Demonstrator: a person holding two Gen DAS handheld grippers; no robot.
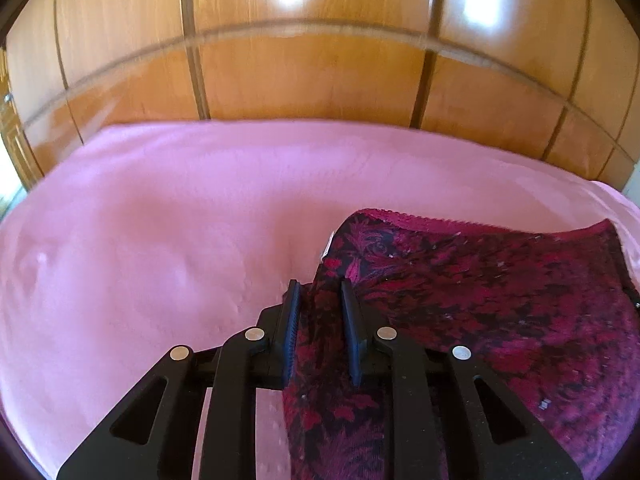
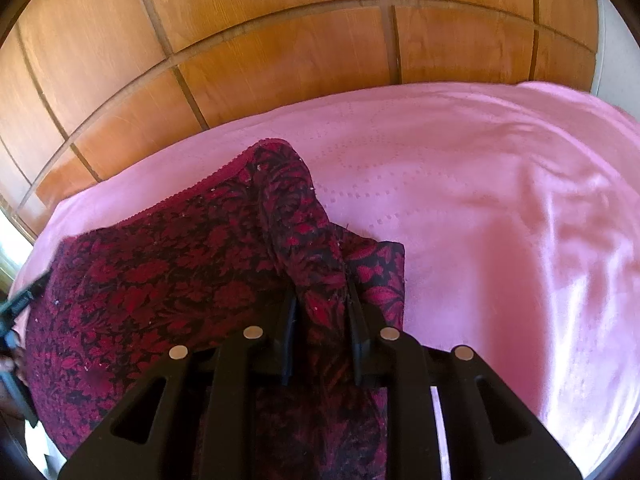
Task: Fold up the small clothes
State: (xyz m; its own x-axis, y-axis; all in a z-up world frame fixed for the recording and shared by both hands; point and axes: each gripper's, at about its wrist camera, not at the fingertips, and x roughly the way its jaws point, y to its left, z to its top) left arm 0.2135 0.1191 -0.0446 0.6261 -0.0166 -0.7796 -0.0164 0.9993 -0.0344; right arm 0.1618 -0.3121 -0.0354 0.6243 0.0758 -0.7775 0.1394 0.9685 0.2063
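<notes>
A small dark garment with a red floral print and a lace-trimmed edge [image 1: 500, 292] is held up over a pink bed sheet [image 1: 180, 220]. My left gripper [image 1: 320, 288] is shut on the garment's left edge, with cloth bunched between the fingers. My right gripper [image 2: 322, 300] is shut on the right edge of the same garment [image 2: 168, 272]. The cloth spans between the two grippers and hangs below both. The other gripper's tip [image 2: 24, 296] shows at the left edge of the right wrist view.
The pink sheet [image 2: 500, 220] covers the bed all around the garment. Glossy wooden wardrobe doors [image 1: 312, 72] stand right behind the bed's far edge, and they also show in the right wrist view [image 2: 280, 52].
</notes>
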